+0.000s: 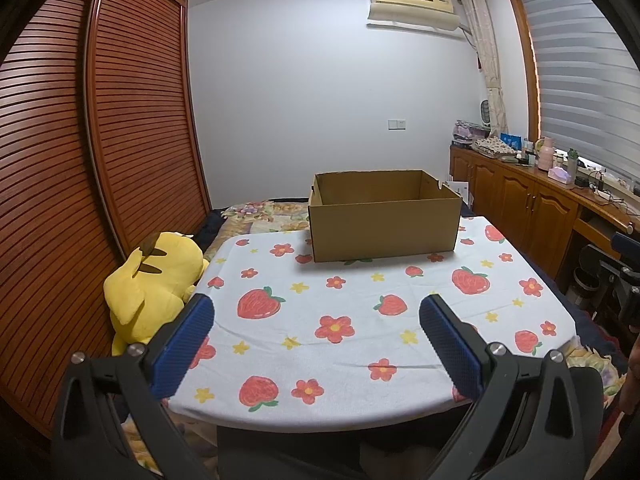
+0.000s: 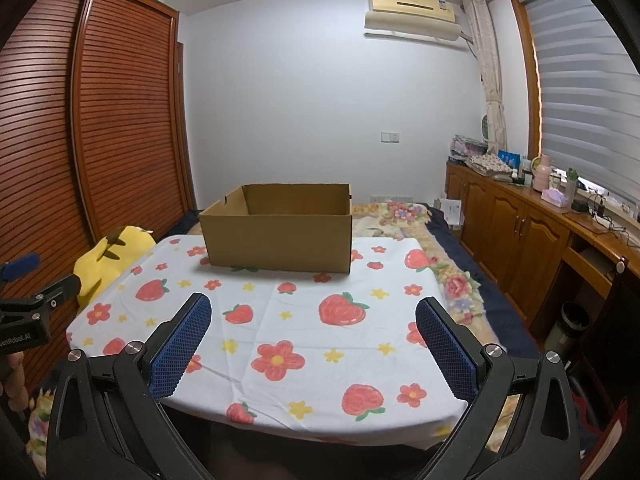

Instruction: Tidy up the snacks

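An open brown cardboard box (image 1: 384,224) stands at the far side of a table covered by a white cloth with strawberries and flowers (image 1: 320,300); it also shows in the right wrist view (image 2: 280,240). Its inside is mostly hidden by its front wall. No snacks are visible. My left gripper (image 1: 316,312) is open and empty above the near part of the table. My right gripper (image 2: 314,312) is open and empty, also over the near edge. The left gripper shows at the left edge of the right wrist view (image 2: 24,308).
A yellow plush toy (image 1: 156,280) lies at the table's left edge, next to a slatted wooden wardrobe (image 1: 80,160). A bed with a floral quilt (image 2: 440,264) is under and behind the table. Wooden cabinets (image 2: 520,224) with clutter line the right wall.
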### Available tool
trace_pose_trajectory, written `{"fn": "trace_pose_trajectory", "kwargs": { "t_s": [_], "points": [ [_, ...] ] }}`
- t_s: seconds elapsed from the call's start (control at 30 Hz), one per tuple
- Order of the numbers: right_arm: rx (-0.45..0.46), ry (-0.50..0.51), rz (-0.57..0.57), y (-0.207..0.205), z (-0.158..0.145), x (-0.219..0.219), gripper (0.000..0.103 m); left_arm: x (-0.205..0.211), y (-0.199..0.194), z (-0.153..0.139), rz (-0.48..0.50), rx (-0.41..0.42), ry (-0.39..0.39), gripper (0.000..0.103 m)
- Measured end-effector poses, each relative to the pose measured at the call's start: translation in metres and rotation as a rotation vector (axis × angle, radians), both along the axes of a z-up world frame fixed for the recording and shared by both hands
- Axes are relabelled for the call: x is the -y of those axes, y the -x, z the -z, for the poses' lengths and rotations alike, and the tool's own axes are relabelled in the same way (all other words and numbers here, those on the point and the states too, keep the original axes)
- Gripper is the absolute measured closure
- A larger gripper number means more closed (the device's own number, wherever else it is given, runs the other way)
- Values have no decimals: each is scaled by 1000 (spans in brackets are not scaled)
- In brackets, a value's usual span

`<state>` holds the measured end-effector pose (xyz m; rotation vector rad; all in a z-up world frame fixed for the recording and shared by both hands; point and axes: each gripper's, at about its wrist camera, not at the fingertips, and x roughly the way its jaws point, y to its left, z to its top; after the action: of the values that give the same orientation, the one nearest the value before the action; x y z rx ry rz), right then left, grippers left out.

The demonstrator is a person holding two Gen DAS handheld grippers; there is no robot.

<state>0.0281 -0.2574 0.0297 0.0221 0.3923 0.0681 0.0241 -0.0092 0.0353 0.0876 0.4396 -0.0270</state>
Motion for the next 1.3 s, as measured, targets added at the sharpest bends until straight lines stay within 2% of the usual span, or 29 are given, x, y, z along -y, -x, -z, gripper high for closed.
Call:
{"fn": "trace_pose_trajectory", "kwargs": {
  "t_s": [1.3],
  "points": [
    [2, -1, 0, 0, 1, 0, 0, 5, 1, -6, 7, 4, -1, 0]
  ]
}}
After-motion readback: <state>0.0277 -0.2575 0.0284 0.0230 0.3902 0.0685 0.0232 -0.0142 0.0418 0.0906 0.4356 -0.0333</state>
